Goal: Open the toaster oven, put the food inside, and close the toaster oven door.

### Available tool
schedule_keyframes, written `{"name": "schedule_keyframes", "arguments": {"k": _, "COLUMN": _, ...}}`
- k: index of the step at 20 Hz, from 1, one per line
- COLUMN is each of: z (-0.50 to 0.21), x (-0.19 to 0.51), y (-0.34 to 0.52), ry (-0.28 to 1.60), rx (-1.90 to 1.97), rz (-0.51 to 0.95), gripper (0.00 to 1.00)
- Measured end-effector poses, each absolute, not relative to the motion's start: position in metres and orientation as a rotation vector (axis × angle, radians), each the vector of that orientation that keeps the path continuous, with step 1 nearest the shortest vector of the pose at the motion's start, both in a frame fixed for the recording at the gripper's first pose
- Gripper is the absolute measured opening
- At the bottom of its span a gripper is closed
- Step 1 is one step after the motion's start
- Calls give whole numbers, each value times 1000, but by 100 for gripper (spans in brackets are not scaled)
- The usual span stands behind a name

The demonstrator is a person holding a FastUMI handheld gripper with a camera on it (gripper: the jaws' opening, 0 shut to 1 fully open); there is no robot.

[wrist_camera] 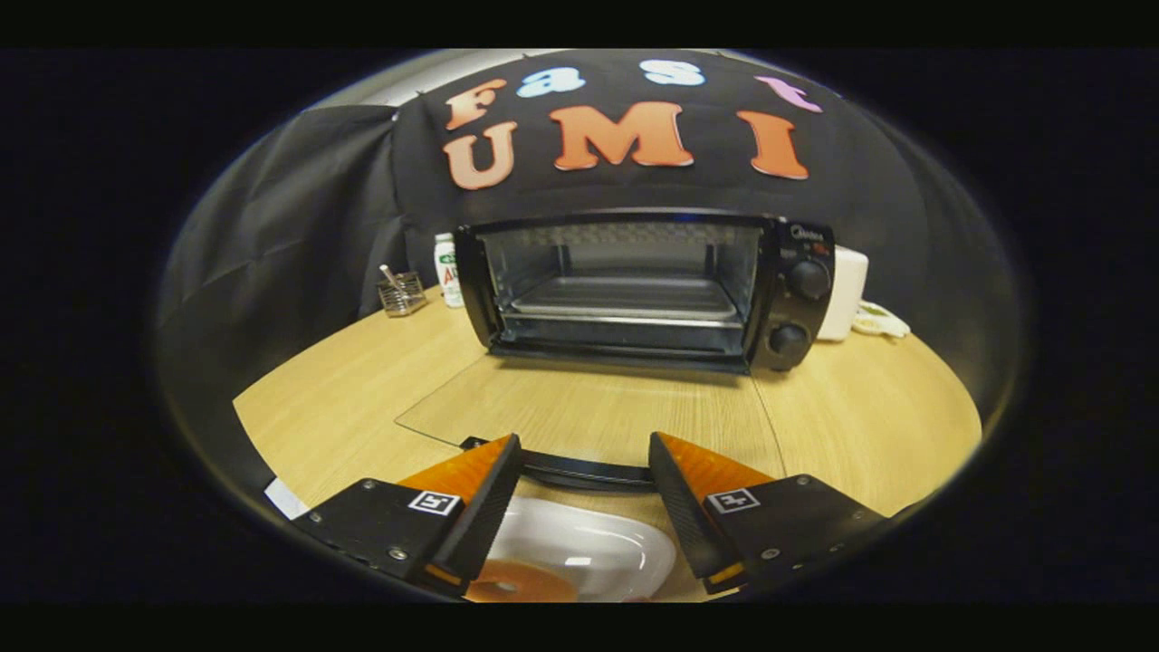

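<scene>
Wood-grain laminate covers the tabletop [362,398] on which all items stand. The hand-held gripper [586,480] hovers low over the near edge of the tabletop, tilted slightly downward and aimed toward the far edge. Its two fingers are spread wide apart and pinch nothing — the gap between them is free.

Directly below and between the fingers lies a white oval ceramic dish [589,552], resting on the tabletop at its near edge. On the dish sits a round brown ring-shaped piece of food [521,584], resembling a doughnut, partly covered by the left finger.

Ahead of the fingertips stands the black toaster oven [643,290], set toward the far edge of the tabletop with its front facing the gripper. Its glass door [579,398] is fully lowered and lies flat above the tabletop — the wood grain shows through the pane. The door's black curved handle [579,471] runs across just beyond the fingertips. The oven cavity is open, showing a metal rack. Two round black knobs [797,308] are stacked on the oven's right-hand panel.

Left of the oven, near the far edge, stand a small wire mesh holder [401,294] and a white bottle [446,269]. To the right of the oven stands a white rectangular container [844,292].
</scene>
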State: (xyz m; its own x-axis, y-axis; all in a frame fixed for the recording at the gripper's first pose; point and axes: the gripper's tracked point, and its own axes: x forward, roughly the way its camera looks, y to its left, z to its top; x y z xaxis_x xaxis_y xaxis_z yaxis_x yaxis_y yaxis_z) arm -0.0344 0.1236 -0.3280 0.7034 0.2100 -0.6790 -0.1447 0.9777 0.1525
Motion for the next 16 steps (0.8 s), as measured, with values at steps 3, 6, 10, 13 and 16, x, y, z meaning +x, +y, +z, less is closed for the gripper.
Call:
{"name": "schedule_keyframes", "arguments": {"k": 3, "z": -325, "x": -29, "y": 119, "ry": 759, "rx": 82, "rz": 191, "gripper": 82}}
{"name": "schedule_keyframes", "arguments": {"k": 6, "z": -320, "x": -34, "y": 115, "ry": 740, "rx": 83, "rz": 180, "gripper": 82}}
{"name": "schedule_keyframes", "arguments": {"k": 10, "z": -306, "x": -58, "y": 122, "ry": 709, "rx": 97, "rz": 238, "gripper": 82}}
{"name": "schedule_keyframes", "arguments": {"k": 13, "z": -294, "x": -76, "y": 122, "ry": 690, "rx": 137, "rz": 256, "gripper": 82}}
{"name": "schedule_keyframes", "arguments": {"k": 16, "z": -287, "x": -98, "y": 128, "ry": 677, "rx": 172, "rz": 300, "gripper": 82}}
